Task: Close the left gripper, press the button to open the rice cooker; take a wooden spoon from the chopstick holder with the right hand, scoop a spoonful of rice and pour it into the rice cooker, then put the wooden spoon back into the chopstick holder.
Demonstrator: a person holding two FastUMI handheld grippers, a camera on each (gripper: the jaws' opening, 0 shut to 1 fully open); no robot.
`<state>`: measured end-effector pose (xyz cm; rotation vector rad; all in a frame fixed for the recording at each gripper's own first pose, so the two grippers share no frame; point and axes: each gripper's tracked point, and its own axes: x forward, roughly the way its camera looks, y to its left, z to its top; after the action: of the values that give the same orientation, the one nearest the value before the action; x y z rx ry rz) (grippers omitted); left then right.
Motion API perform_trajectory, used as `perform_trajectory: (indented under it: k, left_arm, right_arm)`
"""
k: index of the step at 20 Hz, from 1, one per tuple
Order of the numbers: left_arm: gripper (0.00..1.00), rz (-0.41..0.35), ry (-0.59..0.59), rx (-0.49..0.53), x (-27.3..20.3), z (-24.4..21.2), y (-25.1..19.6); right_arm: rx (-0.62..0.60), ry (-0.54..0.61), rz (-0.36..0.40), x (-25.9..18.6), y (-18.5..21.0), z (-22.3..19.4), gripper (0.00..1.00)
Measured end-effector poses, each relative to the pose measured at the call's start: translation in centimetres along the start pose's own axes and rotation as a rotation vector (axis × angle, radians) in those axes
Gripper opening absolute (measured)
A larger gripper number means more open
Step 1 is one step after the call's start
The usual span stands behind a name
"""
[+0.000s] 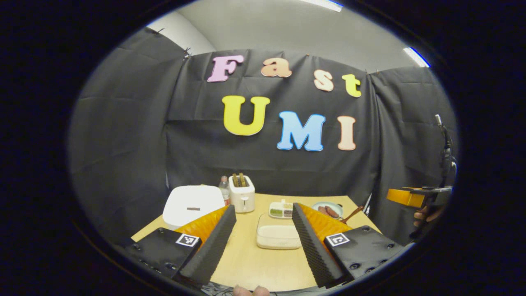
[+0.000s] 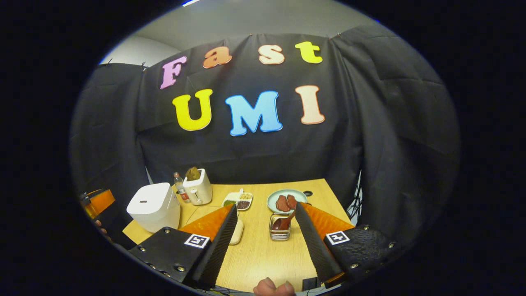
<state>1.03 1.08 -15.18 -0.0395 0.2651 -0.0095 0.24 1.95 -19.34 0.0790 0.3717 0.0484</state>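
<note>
In the right gripper view, the brown wooden spoon (image 2: pixel 284 222) stands bowl-down in the small wire chopstick holder (image 2: pixel 280 232) at lower centre, handle slanting toward upper right. The white rice cooker (image 2: pixel 154 206), lid down, sits lower left. Left gripper (image 1: pixel 263 242) and right gripper (image 2: pixel 265 242) both gape, empty.

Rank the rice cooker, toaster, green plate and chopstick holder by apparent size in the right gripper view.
1. rice cooker
2. toaster
3. green plate, close to the toaster, so unsure
4. chopstick holder, though it sits nearer the camera
</note>
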Motion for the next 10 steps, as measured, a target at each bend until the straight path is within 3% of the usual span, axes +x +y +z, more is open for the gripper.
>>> perform_trajectory:
  k: [2, 5, 10]
  left_arm:
    - [0.95, -0.005, -0.026, 0.020, 0.1, 1.6, 0.1]
    - [0.95, -0.035, -0.075, 0.041, -0.8, 3.5, 0.2]
    - [0.97, -0.057, -0.102, 0.053, -1.4, 4.4, 3.2]
  right_arm:
    - [-0.043, -0.049, -0.046, -0.7, -0.2, 1.8, 0.87]
    - [-0.073, -0.116, -0.054, -2.5, 2.1, 3.8, 0.87]
    - [-0.102, -0.159, -0.098, -4.3, 5.4, 4.3, 0.88]
